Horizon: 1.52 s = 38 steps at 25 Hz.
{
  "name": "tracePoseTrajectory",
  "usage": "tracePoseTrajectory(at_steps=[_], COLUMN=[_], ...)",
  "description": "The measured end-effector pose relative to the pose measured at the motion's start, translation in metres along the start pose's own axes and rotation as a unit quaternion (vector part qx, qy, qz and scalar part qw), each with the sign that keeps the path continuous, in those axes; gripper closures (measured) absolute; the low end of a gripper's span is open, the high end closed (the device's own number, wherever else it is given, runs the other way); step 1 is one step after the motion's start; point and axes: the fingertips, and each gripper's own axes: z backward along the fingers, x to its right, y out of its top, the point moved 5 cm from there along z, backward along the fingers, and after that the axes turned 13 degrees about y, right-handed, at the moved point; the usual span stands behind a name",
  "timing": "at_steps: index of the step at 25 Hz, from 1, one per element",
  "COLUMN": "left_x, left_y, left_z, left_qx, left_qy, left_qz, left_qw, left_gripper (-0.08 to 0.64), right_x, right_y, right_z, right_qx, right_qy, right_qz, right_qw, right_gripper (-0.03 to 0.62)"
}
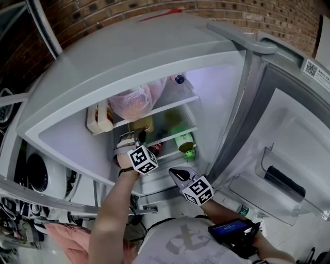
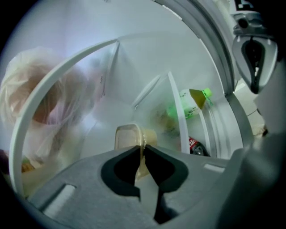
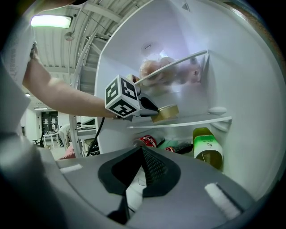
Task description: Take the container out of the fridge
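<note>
Head view looks pretty much straight down on a grey fridge (image 1: 129, 56) parked against a brick wall (image 1: 103, 15), with the door (image 1: 289, 129) swung wide open to the right. So there's plenty of room in front of the shelves. The door's lower bin (image 1: 247, 193) sticks out close to the person's right arm though.

Inside, the top shelf is mostly filled by a pinkish plastic bag (image 1: 136, 100). The middle shelf (image 3: 196, 120) is a thin white one. The container (image 2: 129, 134), a small clear tub with something tan in it, sits right at that shelf's front edge and looks a bit tilted. I honestly can't tell if its bottom is touching the shelf or not. The left gripper (image 2: 143, 147) is reaching in from the front with its jaws pinched tight on the tub's near rim.

One level down there's a green bottle (image 3: 206, 147) close to the right wall and a red can (image 3: 149, 141) lying further left, both well under the tub.

The right gripper (image 3: 142, 150) hangs outside the fridge, lower down and off to the right of the left one. Its jaws are pressed together with nothing between them.

Right gripper view also catches some of the room to the left, with a ceiling light (image 3: 51, 21) and metal racks.
</note>
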Motion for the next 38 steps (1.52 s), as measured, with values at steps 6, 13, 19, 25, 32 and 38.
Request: tracePoseTrajectory(at_steps=[6,13,19,25,32,38], left_x=[-0.001,0.003,0.009,0.016,0.037,0.051], left_y=[0.007,0.019,0.033,0.039,0.036,0.036], left_z=[0.023,0.049,0.076,0.104,0.132,0.168], left_qx=[0.010,0.024,0.047,0.064,0.069,0.084], left_qy=[0.012,0.014,0.015,0.012,0.007,0.016], left_qz=[0.001,0.009,0.014,0.023,0.014,-0.021], left_qw=[0.9999,0.9996,0.9987,0.9976,0.9975,0.9962], left_gripper=[0.523,0.523,0.523,0.523,0.523,0.523], right_x=[-0.009,-0.019,-0.018,-0.027,-0.027,-0.039], right_y=[-0.001,-0.003,-0.005,-0.012,-0.015,-0.016], right_z=[0.003,0.007,0.011,0.015,0.022,0.036], right_qx=[-0.005,-0.003,-0.004,-0.013,-0.010,-0.007], right_qy=[0.009,0.019,0.012,0.008,-0.012,-0.037], right_qz=[0.003,0.000,-0.005,-0.009,-0.015,-0.020], right_qw=[1.000,1.000,1.000,1.000,1.000,0.999], right_gripper=[0.586,0.586,0.586,0.586,0.586,0.586])
